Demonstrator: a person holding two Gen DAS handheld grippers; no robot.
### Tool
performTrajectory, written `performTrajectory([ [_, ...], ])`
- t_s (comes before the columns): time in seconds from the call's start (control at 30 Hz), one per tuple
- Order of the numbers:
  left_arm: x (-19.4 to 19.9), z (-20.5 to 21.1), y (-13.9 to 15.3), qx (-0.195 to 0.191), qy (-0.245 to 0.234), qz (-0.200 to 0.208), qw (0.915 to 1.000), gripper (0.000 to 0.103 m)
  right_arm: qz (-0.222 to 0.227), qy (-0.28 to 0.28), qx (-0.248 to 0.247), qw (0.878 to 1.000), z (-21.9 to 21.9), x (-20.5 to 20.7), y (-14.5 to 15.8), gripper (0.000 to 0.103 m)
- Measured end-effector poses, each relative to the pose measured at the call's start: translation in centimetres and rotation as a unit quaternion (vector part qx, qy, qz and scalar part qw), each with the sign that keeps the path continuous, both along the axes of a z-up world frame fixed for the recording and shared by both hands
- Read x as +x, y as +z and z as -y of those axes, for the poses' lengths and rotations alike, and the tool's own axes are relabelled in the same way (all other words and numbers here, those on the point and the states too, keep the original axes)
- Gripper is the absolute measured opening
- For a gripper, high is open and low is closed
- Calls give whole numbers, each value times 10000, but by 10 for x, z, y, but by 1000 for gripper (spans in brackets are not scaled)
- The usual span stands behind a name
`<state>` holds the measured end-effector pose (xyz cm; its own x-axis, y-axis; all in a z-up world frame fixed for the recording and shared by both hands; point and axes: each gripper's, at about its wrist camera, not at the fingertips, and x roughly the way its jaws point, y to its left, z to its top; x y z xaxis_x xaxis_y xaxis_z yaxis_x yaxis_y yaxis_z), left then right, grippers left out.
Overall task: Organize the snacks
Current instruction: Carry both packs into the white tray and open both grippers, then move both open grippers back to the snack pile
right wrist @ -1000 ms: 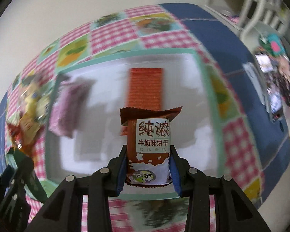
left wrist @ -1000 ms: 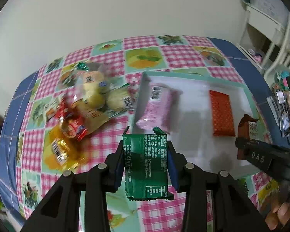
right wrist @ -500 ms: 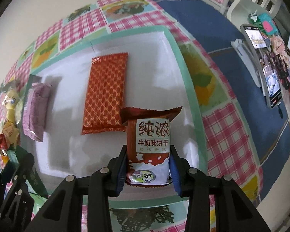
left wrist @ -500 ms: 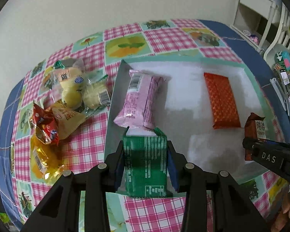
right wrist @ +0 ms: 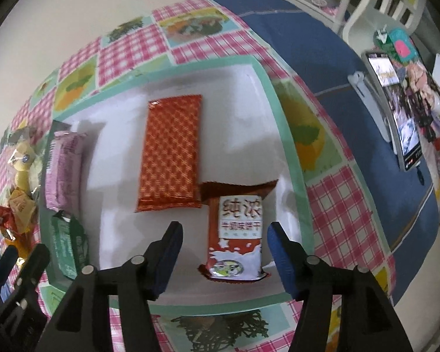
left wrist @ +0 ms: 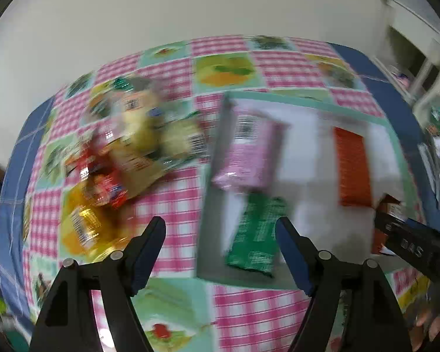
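A table covered by a pink-checked cloth point(right wrist: 340, 205) with fruit pictures was seen from two gripper cameras, both pointed steeply downward. A shallow white tray point(right wrist: 243, 94) with a mint-green rim was laid on the cloth.

The left gripper point(left wrist: 220, 234) was seen with its jaws spreading apart, and nothing was pinched by them. A green snack packet point(left wrist: 256, 231) was seen lying flat in the tray's near left corner, just inside the blue pad of one finger but free of it. The left view was blurred by motion. A pink packet point(left wrist: 246, 149) was placed just beyond the green one, along the tray's left wall. An orange packet point(left wrist: 352, 167) was laid flat nearer the tray's middle.

The right gripper point(right wrist: 224, 240) was likewise seen with its jaws opening. A brown and white biscuit packet point(right wrist: 237, 237) printed with Chinese characters was seen lying on the tray floor between the pads, nearer the right-hand pad, with a gap visible on both sides. Its crimped top edge was set against the near right corner of the orange packet.

A loose heap of unsorted snacks point(left wrist: 126, 158), yellow, red and clear-wrapped, was left on the cloth to the left of the tray. A phone on a stand point(right wrist: 396, 108) was seen at the far right, on the blue border of the cloth.
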<state>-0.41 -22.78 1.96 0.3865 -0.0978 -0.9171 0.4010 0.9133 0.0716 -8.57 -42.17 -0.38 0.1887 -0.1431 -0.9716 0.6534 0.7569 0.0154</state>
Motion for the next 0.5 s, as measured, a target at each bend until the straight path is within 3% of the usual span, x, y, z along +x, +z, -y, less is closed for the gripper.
performTrajectory([
  [0.23,27,-65,4,-1,1037,-93,9946,79,270,566,-196,9978,-43,19,20,64],
  [0.5,45,-120,1,-111,1729,-186,9847,84,435,1282,69,9908,-99,44,17,64],
])
